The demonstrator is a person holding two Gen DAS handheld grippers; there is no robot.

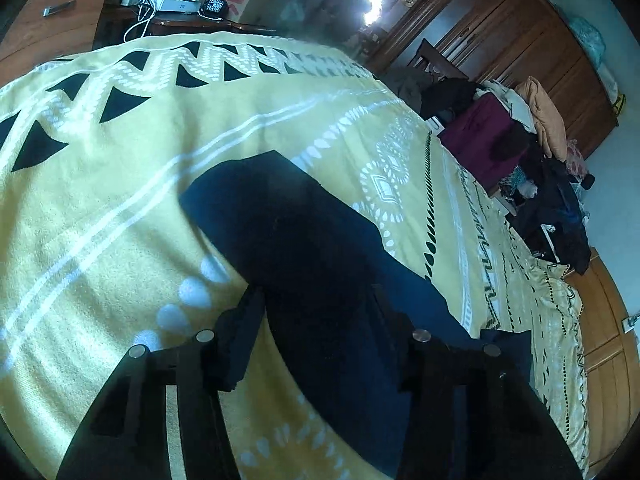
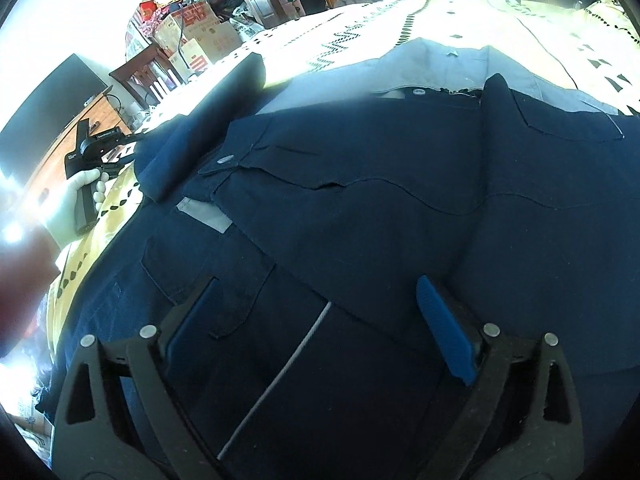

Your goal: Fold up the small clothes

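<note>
Basically, navy shirt (image 2: 360, 184) lies spread on the yellow bedspread (image 1: 120, 200), collar far. Right gripper (image 2: 320, 320) hovers spread, empty, over its near hem. Left gripper (image 1: 316, 320) also spread, straddling the dark sleeve (image 1: 288, 220), which runs far-left, so it's nearer.

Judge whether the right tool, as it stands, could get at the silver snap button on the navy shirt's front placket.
Probably yes. The right tool hangs open over the navy shirt, and the snap button lies bare ahead and to its left, with only flat cloth between. The left tool sits off by the sleeve, clear of that path.
</note>
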